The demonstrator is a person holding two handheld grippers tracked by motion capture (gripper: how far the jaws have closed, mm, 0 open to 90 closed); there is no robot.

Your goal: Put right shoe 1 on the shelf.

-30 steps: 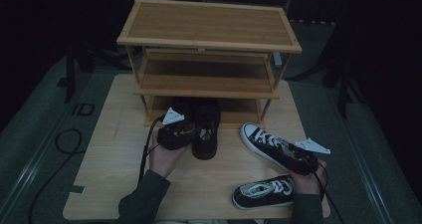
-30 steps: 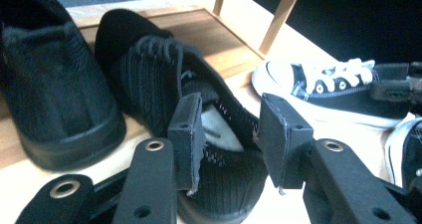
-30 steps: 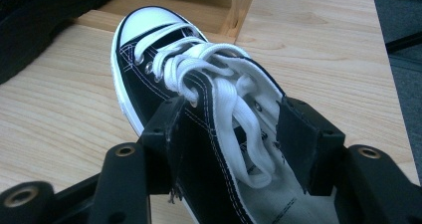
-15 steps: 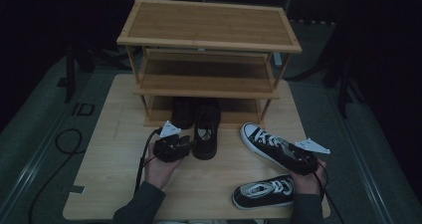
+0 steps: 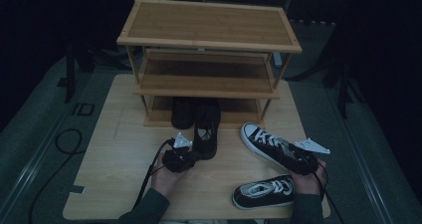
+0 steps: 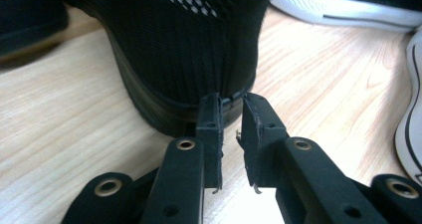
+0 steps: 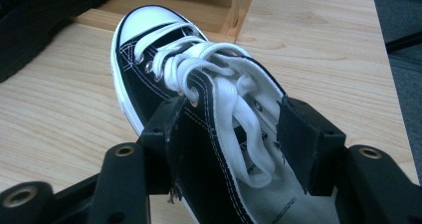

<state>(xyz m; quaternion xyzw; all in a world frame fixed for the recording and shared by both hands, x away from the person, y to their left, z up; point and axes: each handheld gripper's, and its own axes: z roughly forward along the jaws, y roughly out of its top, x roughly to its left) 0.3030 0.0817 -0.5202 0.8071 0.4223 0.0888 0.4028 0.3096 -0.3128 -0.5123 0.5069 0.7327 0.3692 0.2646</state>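
A pale wooden tabletop [image 5: 114,149] is seen from above, set on a grey floor [image 5: 30,134] in a dark room where little of the background can be made out. A loop of black cable [image 5: 64,144] lies on the floor to the left of the table. At the far side of the table a three-tier wooden shoe rack [image 5: 209,40] stands; its top and middle shelves are bare.

On the bottom tier one black shoe [image 5: 182,112] is tucked under the middle shelf. A second black shoe [image 5: 206,133] lies beside it, toe under the rack and heel out on the table. The left gripper [image 5: 180,159] is held at that heel; in the left gripper view its jaws are drawn narrow with a small gap between them, their tips just at the heel edge of the shoe [image 6: 189,50], and whether they touch it cannot be told.

To the right, a black canvas sneaker with white laces [image 5: 271,147] lies on the table at an angle, its white toe cap near the rack's right leg. The right gripper [image 5: 301,160] is set at its heel end, and in the right gripper view the jaws are spread around the sneaker's opening [image 7: 209,114], one on each side; whether they press on it cannot be told. A matching sneaker [image 5: 263,191] lies nearer the table's front edge, just beside the right hand [image 5: 304,183].
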